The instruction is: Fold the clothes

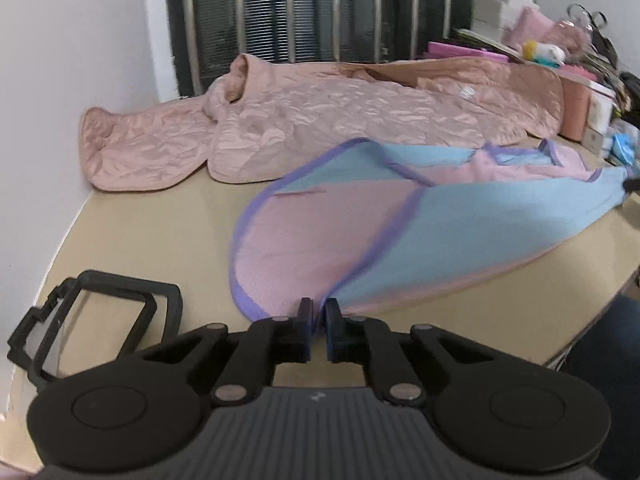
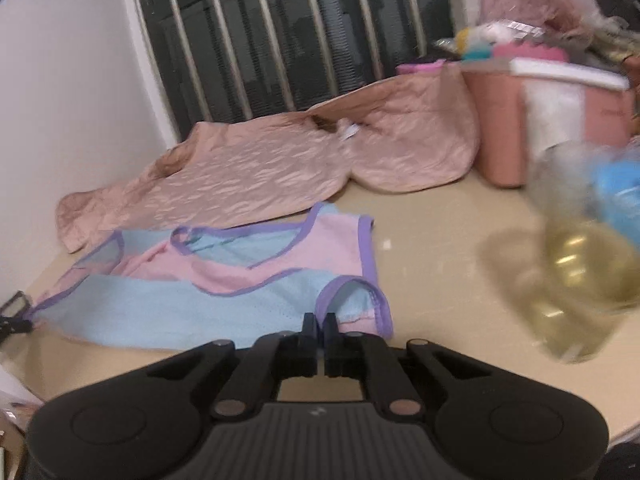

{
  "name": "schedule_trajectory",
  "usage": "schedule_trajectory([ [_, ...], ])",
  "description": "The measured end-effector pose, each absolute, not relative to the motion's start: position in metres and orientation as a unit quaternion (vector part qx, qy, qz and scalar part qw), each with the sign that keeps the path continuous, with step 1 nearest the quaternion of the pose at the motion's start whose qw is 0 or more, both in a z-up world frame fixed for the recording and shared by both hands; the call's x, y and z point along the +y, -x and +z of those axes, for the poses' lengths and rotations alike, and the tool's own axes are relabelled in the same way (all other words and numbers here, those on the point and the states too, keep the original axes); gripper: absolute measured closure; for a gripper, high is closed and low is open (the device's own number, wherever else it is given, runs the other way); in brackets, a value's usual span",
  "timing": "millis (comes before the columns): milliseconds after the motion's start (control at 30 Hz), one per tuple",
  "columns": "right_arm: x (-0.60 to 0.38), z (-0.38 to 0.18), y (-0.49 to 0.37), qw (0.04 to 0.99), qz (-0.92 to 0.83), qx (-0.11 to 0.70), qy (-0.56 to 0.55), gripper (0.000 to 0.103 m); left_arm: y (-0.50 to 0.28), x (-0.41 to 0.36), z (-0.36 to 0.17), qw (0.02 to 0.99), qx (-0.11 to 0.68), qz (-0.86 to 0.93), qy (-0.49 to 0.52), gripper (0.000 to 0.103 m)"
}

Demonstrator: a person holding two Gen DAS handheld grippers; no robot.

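vest point(image 1: 400, 236) hem pinched in left gripper point(image 1: 319, 308); right gripper point(image 2: 321, 320) seemingly too

A beige table point(image 1: 140, 232) stands against a white wall point(image 1: 60, 60), with a barred, dark-slatted window point(image 1: 300, 8) behind it. Pink boxes point(image 2: 500, 128), white cartons point(image 1: 496, 4) and soft toys point(image 1: 544, 52) crowd its far right corner, near a blurred clear jar point(image 2: 580, 272) of yellowish liquid. A black frame point(image 1: 96, 320) lies at the left edge.

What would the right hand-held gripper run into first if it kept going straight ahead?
Probably the pink-and-blue top: the right hand-held gripper already pinches its near edge, with more of it directly ahead.
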State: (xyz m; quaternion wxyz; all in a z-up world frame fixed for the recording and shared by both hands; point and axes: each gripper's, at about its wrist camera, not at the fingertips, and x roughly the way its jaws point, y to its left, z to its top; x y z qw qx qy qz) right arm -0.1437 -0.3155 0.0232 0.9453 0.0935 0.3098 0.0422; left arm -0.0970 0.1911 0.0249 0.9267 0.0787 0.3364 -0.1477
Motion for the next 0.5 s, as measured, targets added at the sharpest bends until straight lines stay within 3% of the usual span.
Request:
schedule_trajectory([
  [267, -0.328, 0.028, 0.156, 0.939, 0.011, 0.343, -0.031, 0.101, 0.117, 0.190, 0.033, 0.907, 0.355, -0.206, -0.097, 0.100],
  [433, -0.328, 0.024, 0.160, 0.934, -0.003, 0.357, -0.005, 0.100, 0.119, 0.191, 0.033, 0.901, 0.371, -0.210, -0.084, 0.092],
  [500, -0.328, 0.028, 0.165, 0.935, -0.013, 0.354, -0.001, 0.093, 0.119, 0.189, 0.040, 0.905, 0.368, -0.193, -0.090, 0.085],
])
